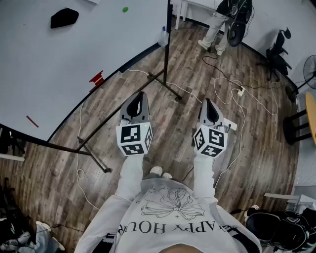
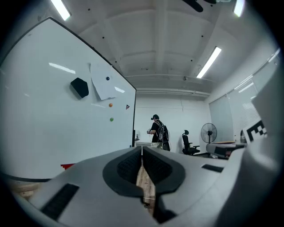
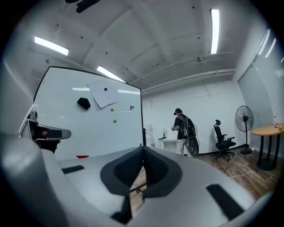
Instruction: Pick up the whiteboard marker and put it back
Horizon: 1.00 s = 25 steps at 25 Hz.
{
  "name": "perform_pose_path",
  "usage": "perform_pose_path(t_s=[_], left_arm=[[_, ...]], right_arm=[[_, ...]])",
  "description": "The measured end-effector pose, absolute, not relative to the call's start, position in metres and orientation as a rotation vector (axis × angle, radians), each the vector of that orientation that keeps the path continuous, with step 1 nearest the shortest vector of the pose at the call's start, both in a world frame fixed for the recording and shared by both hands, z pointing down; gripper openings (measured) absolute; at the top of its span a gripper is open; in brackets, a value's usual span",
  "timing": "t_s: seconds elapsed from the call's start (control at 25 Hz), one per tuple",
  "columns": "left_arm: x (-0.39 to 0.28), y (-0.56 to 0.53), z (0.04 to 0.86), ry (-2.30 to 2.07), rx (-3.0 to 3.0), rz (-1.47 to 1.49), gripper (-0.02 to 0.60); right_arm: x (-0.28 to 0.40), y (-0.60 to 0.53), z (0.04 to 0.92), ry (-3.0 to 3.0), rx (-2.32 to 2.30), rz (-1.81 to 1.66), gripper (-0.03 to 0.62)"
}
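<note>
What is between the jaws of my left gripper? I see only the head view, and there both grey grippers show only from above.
Observer: Nothing. In the left gripper view, the left gripper has its jaws together and empty.
Operator: And the right one?
Observer: The right gripper is also shut, with nothing held.
Operator: Is anything above the green round magnet on the large white board?
Observer: Yes, a small orange round magnet sits just above it.
</note>
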<state>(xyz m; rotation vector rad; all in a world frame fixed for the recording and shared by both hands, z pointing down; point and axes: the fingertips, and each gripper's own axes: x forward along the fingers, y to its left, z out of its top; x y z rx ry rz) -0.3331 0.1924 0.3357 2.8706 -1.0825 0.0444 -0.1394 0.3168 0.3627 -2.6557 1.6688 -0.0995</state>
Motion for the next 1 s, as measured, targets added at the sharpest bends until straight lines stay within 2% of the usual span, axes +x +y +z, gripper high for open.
perform_pose_path(t_s=[1.0], left_arm=[[-0.312, 0.153, 0.358, -1.018, 2.885, 0.110, 0.012]], right_arm=[[-0.132, 0.286, 0.389, 1.637, -2.675, -0.155, 0.004]])
